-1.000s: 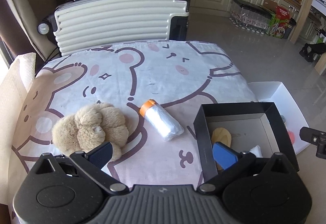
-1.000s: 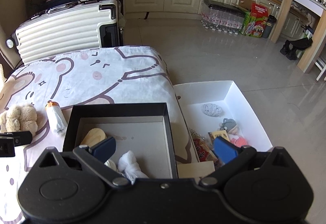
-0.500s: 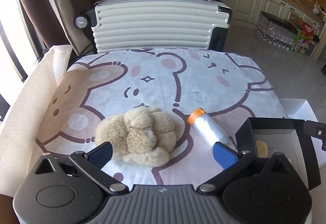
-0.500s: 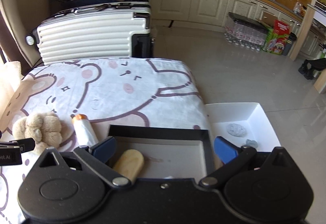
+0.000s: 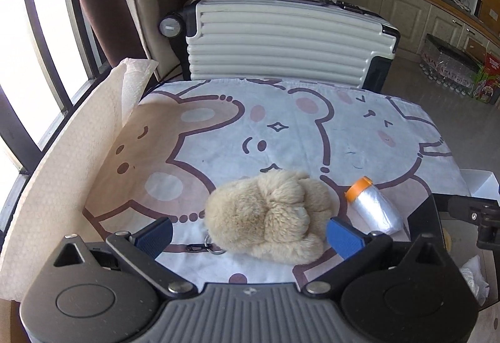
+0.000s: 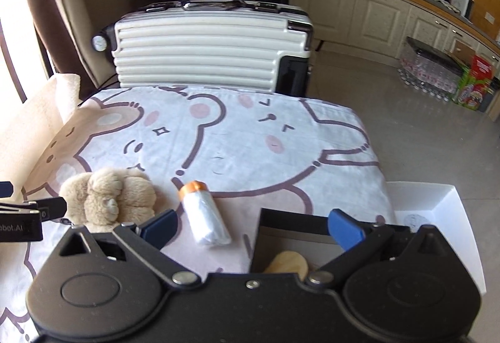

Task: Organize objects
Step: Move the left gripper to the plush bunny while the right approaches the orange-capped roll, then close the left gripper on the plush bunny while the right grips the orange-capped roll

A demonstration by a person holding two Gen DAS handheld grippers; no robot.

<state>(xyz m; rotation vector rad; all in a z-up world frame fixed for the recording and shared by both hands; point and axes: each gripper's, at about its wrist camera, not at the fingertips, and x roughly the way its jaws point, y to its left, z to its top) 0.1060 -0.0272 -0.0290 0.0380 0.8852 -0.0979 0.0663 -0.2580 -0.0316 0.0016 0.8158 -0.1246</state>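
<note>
A beige plush toy (image 5: 272, 211) with a keyring clip lies on the bear-print cloth (image 5: 281, 130). My left gripper (image 5: 250, 233) is open, its blue pads on either side of the plush's near end. A roll of plastic bags with an orange cap (image 5: 373, 205) lies just right of the plush. The plush (image 6: 107, 196) and roll (image 6: 204, 218) also show in the right wrist view. My right gripper (image 6: 253, 226) is open and empty, above the cloth beside the black box (image 6: 290, 222), which holds a pale wooden piece (image 6: 287, 261).
A white ribbed suitcase (image 5: 281, 40) stands behind the table. A cream foam sheet (image 5: 62, 168) rises along the left edge. A white box (image 6: 437, 211) sits on the floor at the right. Kitchen cabinets (image 6: 359, 8) line the back.
Both grippers have swung left. My left gripper has come to straddle the plush; my right has shifted from over the black box toward the roll.
</note>
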